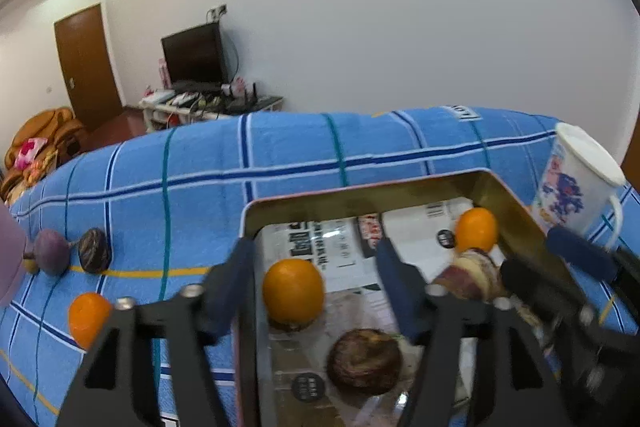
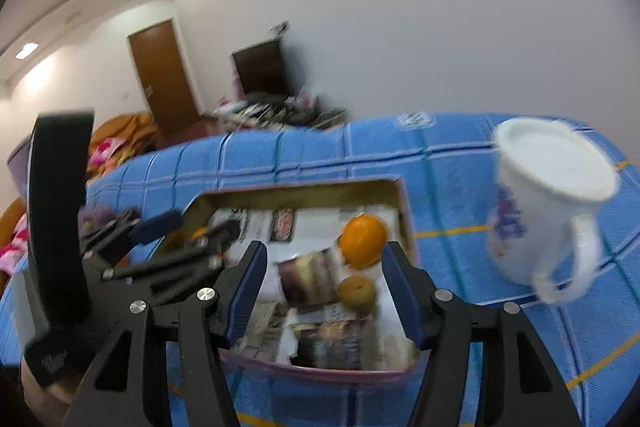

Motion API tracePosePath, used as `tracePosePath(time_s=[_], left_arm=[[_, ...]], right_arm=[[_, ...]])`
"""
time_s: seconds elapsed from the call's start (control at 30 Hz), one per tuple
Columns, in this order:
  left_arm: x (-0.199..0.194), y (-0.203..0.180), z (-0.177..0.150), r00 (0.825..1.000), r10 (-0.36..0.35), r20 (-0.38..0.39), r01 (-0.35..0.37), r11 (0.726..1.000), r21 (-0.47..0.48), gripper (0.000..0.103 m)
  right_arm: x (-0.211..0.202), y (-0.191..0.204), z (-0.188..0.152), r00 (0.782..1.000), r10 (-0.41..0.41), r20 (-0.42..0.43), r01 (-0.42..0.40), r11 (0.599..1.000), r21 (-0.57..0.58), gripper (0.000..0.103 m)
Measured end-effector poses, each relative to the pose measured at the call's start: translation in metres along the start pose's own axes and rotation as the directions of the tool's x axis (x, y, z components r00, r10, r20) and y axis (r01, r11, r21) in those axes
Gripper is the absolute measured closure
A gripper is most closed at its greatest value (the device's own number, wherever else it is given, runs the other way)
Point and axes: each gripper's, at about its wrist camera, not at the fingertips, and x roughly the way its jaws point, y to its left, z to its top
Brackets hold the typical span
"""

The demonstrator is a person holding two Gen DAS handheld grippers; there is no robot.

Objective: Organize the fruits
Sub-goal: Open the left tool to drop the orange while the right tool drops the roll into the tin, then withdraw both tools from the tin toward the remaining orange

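A gold tin tray (image 1: pixel 516 203) lined with newspaper sits on the blue checked cloth. In it lie two oranges (image 1: pixel 293 290) (image 1: pixel 476 229), a brown round fruit (image 1: pixel 365 361) and a pale purple-and-cream fruit (image 1: pixel 472 275). My left gripper (image 1: pixel 316 279) is open above the tray around the near orange, with no visible contact. My right gripper (image 2: pixel 324 287) is open and empty over the tray (image 2: pixel 404 211), above an orange (image 2: pixel 363 241) and a brownish fruit (image 2: pixel 356 293). On the cloth to the left lie an orange (image 1: pixel 88 317), a dark brown fruit (image 1: pixel 95 255) and a purple fruit (image 1: pixel 51 258).
A white mug with a blue print (image 1: pixel 576 183) stands right of the tray; it also shows in the right wrist view (image 2: pixel 548 203). A pink object (image 1: pixel 10 267) is at the left edge. The cloth's far edge drops to a room with a TV stand (image 1: pixel 208 103).
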Motion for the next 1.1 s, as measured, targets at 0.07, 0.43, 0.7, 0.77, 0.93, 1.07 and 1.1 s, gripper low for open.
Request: tracePosePath(time_s=[0.07, 0.43, 0.7, 0.77, 0.93, 1.07, 1.1], left_arm=[[-0.007, -0.004, -0.001, 0.997, 0.064, 0.035, -0.064, 0.998, 0.006, 0.000], [-0.035, 0.016, -0.008, 0.978, 0.147, 0.146, -0.135, 0.987, -0.090, 0.000], [-0.052, 0.032, -0.018, 0.954, 0.235, 0.186, -0.215, 0.969, -0.121, 0.000], [-0.056, 0.036, -0.021, 0.945, 0.258, 0.199, -0.236, 0.963, -0.128, 0.000], [-0.063, 0.042, -0.026, 0.939, 0.276, 0.205, -0.251, 0.958, -0.139, 0.000], [-0.067, 0.042, -0.030, 0.936, 0.283, 0.208, -0.261, 0.957, -0.128, 0.000], [-0.068, 0.041, -0.031, 0.938, 0.278, 0.209, -0.257, 0.959, -0.122, 0.000]], right_arm=[[-0.010, -0.005, 0.003, 0.998, -0.041, 0.049, 0.040, 0.999, 0.028, 0.031], [-0.047, -0.007, 0.004, 0.956, -0.180, 0.231, 0.165, 0.983, 0.082, 0.026], [-0.064, 0.015, -0.004, 0.886, -0.277, 0.371, 0.296, 0.955, 0.006, 0.026], [-0.060, 0.022, -0.005, 0.892, -0.274, 0.360, 0.304, 0.952, -0.029, 0.026], [-0.063, 0.021, -0.005, 0.903, -0.252, 0.348, 0.278, 0.960, -0.026, 0.026], [-0.059, 0.018, -0.004, 0.919, -0.239, 0.313, 0.255, 0.967, -0.012, 0.026], [-0.059, 0.019, -0.004, 0.921, -0.238, 0.308, 0.255, 0.967, -0.017, 0.026]])
